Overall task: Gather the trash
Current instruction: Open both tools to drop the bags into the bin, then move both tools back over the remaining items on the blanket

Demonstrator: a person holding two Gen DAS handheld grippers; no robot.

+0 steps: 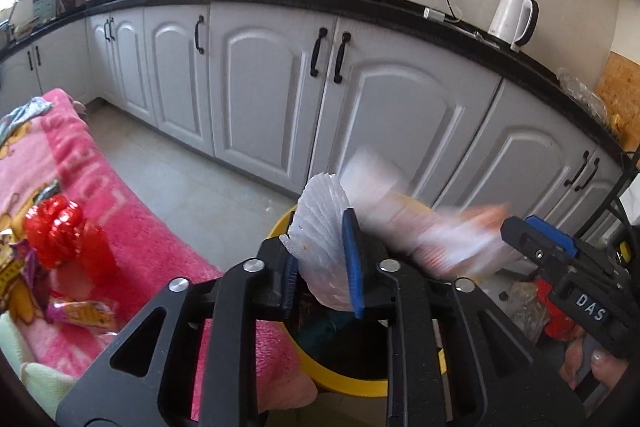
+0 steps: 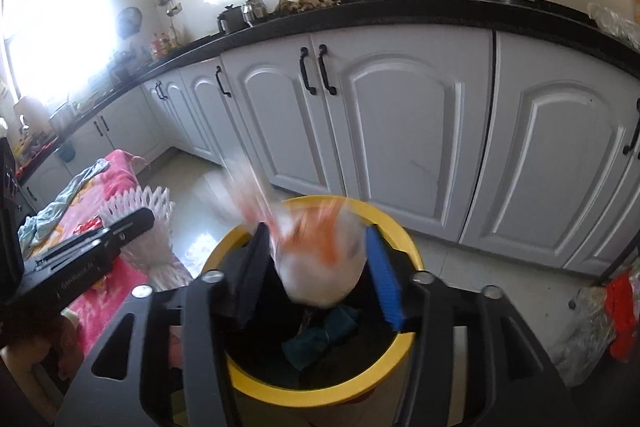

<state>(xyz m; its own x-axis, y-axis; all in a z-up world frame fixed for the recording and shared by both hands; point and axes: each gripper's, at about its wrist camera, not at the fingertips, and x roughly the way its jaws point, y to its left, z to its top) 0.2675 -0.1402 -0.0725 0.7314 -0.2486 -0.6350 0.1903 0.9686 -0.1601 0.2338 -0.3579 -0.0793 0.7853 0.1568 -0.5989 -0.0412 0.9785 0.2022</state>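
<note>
My left gripper [image 1: 324, 267] is shut on a white foam fruit net [image 1: 320, 223], held just left of the yellow-rimmed trash bin [image 1: 352, 383]; the net also shows in the right wrist view [image 2: 148, 227]. My right gripper [image 2: 316, 275] is open over the bin [image 2: 404, 239]. A blurred white-and-orange plastic wrapper [image 2: 316, 247] is between its jaws, apparently loose; it also shows in the left wrist view [image 1: 420, 223]. A dark teal scrap [image 2: 320, 339] lies inside the bin.
A pink blanket [image 1: 132, 239] with a red shiny wrapper [image 1: 60, 231] and snack packets [image 1: 80, 313] lies to the left. White kitchen cabinets [image 1: 260, 99] stand behind the bin. A clear bag with red contents [image 2: 608, 315] sits on the floor at right.
</note>
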